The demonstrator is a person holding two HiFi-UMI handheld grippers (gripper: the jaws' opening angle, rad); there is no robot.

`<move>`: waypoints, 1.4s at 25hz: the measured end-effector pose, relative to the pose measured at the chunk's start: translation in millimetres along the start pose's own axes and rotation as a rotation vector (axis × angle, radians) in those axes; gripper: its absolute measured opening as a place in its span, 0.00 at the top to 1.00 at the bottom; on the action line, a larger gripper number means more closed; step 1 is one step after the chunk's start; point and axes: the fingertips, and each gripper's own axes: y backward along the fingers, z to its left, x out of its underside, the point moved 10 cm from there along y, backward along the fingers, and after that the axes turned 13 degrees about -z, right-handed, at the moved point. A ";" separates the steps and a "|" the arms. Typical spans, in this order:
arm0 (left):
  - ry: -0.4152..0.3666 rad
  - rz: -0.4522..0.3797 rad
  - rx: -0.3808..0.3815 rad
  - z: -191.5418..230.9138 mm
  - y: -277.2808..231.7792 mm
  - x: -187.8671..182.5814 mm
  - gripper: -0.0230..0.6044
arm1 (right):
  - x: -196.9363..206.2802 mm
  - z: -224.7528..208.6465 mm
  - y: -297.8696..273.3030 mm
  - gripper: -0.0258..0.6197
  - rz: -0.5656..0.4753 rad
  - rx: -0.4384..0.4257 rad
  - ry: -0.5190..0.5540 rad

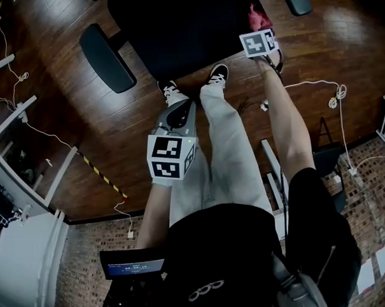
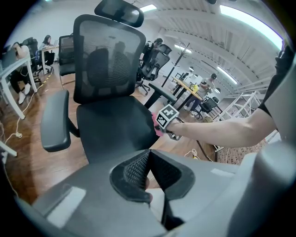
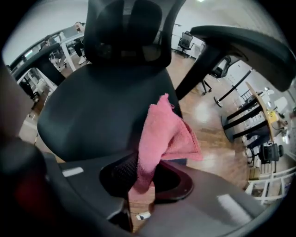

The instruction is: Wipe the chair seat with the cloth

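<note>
Clamping cloth (image 3: 163, 139), right hand-held gripper (image 3: 143, 178) near chair seat (image 3: 92, 111); armrest (image 3: 240, 41) beside.

- A dark wooden floor (image 1: 49, 86) lay under everything, glossy in places.
- A white cable (image 1: 333, 92) ran loosely across the boards on the right, with a coil in it.
- A yellow-and-black striped strip (image 1: 101, 176) lay slanted on the floor at the left.
- A brick-patterned surface (image 1: 89, 262) met the wood along a curved edge.
- A small lit screen (image 1: 135, 268) sat low in the head view.
- Other office chairs (image 2: 155, 62) stood further back, near a coat stand (image 2: 178, 62).
- Long ceiling lights (image 2: 249, 21) glowed overhead.
</note>
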 end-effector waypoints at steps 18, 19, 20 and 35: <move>0.062 -0.017 -0.065 49.3 49.0 27.8 0.97 | -32.8 257.5 22.6 0.85 -0.071 -0.564 0.020; 0.065 -0.017 -0.072 52.7 50.9 28.6 0.97 | -34.8 265.7 24.5 0.85 -0.084 -0.598 0.015; 0.067 -0.017 -0.079 55.9 52.6 29.2 0.97 | -36.4 272.5 26.0 0.85 -0.094 -0.631 0.007; 0.041 0.007 -0.106 60.8 40.6 19.8 0.97 | -3.0 280.7 22.0 0.85 -0.047 -0.821 -0.126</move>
